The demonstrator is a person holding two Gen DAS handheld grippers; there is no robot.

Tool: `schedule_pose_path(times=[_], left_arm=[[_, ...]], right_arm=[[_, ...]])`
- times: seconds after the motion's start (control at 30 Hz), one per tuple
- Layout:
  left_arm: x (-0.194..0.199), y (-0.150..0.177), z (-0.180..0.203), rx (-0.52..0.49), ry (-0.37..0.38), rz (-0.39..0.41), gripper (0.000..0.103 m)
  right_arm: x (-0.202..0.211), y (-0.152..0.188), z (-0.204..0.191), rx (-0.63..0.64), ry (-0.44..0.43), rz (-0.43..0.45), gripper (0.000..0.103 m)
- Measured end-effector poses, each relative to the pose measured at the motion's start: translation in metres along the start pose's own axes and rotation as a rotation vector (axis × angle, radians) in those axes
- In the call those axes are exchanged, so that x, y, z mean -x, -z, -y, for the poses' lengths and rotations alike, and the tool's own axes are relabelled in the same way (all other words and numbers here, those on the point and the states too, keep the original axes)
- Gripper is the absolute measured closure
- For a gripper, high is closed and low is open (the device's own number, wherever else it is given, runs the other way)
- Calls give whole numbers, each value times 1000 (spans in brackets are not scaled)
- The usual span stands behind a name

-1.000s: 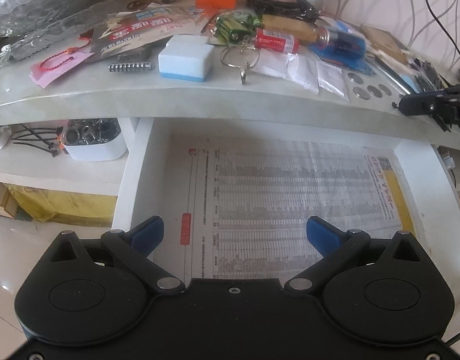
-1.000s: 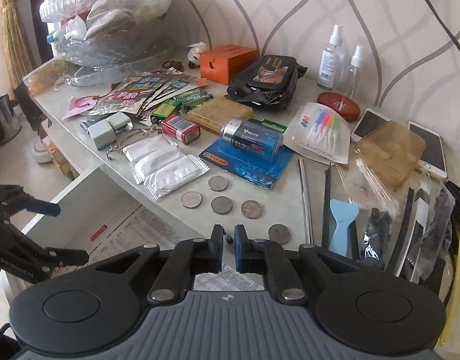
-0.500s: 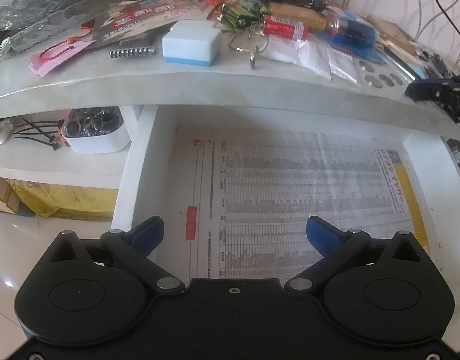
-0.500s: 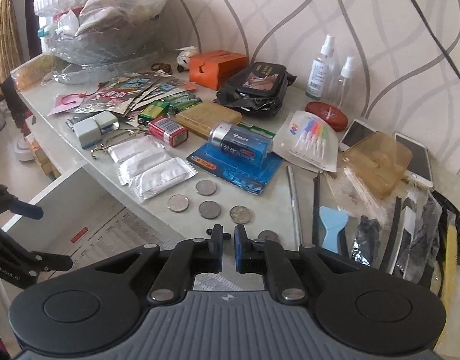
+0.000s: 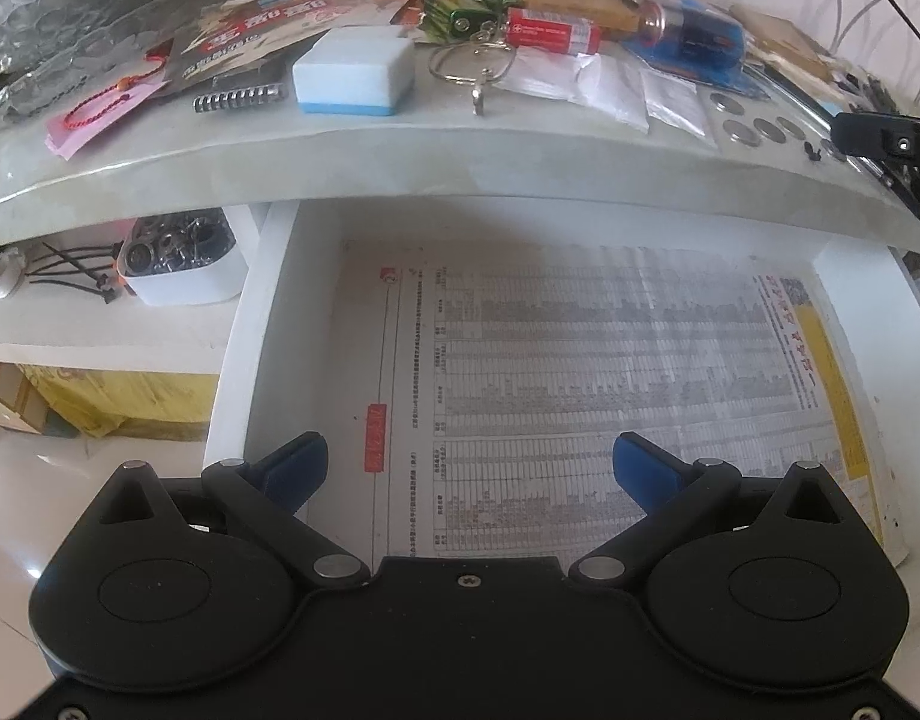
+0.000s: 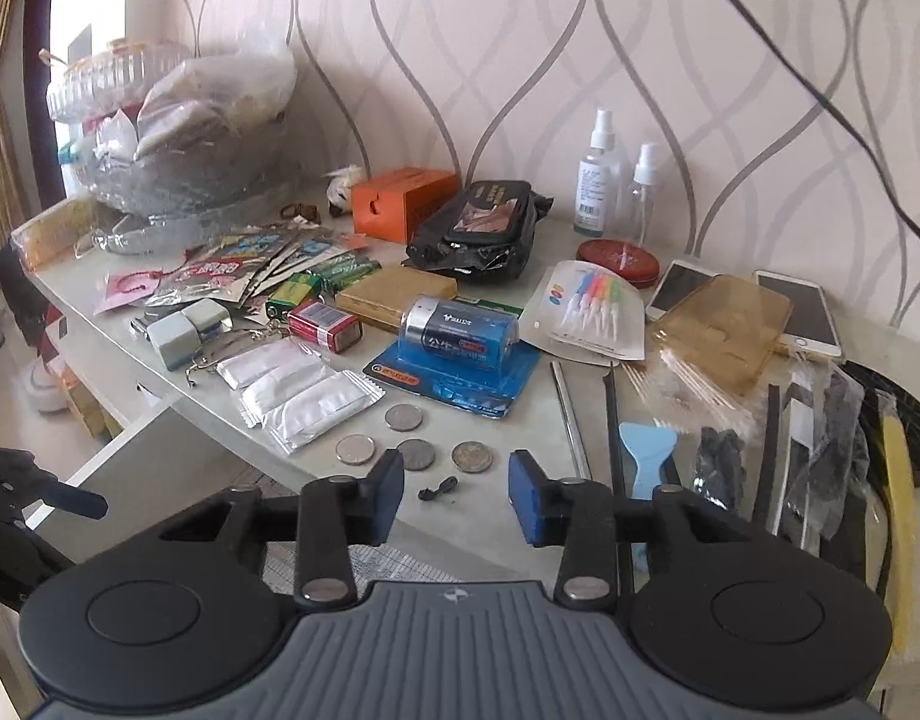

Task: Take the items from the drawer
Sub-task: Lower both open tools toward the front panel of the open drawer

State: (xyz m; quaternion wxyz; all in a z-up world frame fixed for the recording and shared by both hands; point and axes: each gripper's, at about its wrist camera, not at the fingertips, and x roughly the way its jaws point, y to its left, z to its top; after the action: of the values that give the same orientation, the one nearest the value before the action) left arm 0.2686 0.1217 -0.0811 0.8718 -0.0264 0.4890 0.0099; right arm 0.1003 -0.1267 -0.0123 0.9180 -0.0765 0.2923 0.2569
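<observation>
The left gripper (image 5: 469,468) hung over the open drawer (image 5: 253,324), its blue-padded jaws spread wide and holding nothing. Between the drawer's white side walls lay only a printed newspaper liner (image 5: 580,372), flat across the floor, with bare room on every side of the fingers. The rear of the drawer ran under the overhanging lip of the pale countertop (image 5: 352,162).

The right gripper (image 6: 455,495) stood above the countertop's front edge, jaws partly apart and empty. Just ahead of the gap between its pads lay a small black clip-like part (image 6: 439,487), resting on the surface near that edge; its exact shape was too small to tell. Four coins (image 6: 414,454) sat just beyond it, clear of the fingers.

The removed items crowded the top: three white sachets (image 6: 298,390) near the edge, a large blue battery (image 6: 457,333) on its card, a red battery (image 6: 325,327), a white-and-blue box (image 5: 353,73), an orange box (image 6: 400,210), two spray bottles (image 6: 598,174), two phones (image 6: 805,312) and a blue scraper (image 6: 646,450). Little open surface showed apart from a narrow strip along the front edge.

To the drawer's left, an open shelf held a white tray of metal rings (image 5: 181,255).
</observation>
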Motion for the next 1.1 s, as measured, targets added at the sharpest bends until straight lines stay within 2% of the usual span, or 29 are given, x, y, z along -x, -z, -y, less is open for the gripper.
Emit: schedule_pose_path(times=[0.2, 0.27, 0.3, 0.37, 0.4, 0.47, 0.57, 0.63, 0.83, 1.0, 1.1], left_arm=[[19, -3, 15, -42, -32, 15, 0], [34, -8, 20, -52, -47, 39, 0], [43, -12, 22, -57, -61, 54, 0], [61, -20, 27, -62, -91, 82, 0], [72, -24, 29, -60, -96, 97, 0], [94, -32, 34, -58, -112, 127, 0], [122, -41, 42, -73, -165, 163, 0], [135, -44, 46, -79, -173, 183, 0], [155, -46, 48, -54, -127, 207, 0], [156, -40, 49, -65, -123, 167, 0], [160, -33, 49, -71, -132, 154, 0]], right_arm=[[39, 13, -3, -195, 12, 38, 59], [52, 17, -4, -260, 16, 50, 36], [58, 19, -4, -293, 17, 57, 32], [87, 22, -7, -374, 48, 82, 16], [102, 24, -9, -416, 65, 96, 12], [133, 27, -13, -481, 97, 159, 2], [149, 21, -22, -498, 131, 136, 0], [157, 17, -28, -505, 152, 112, 0], [157, 17, -32, -496, 188, 54, 0], [156, 18, -36, -487, 218, 5, 0], [166, 29, -45, -492, 240, -5, 0]])
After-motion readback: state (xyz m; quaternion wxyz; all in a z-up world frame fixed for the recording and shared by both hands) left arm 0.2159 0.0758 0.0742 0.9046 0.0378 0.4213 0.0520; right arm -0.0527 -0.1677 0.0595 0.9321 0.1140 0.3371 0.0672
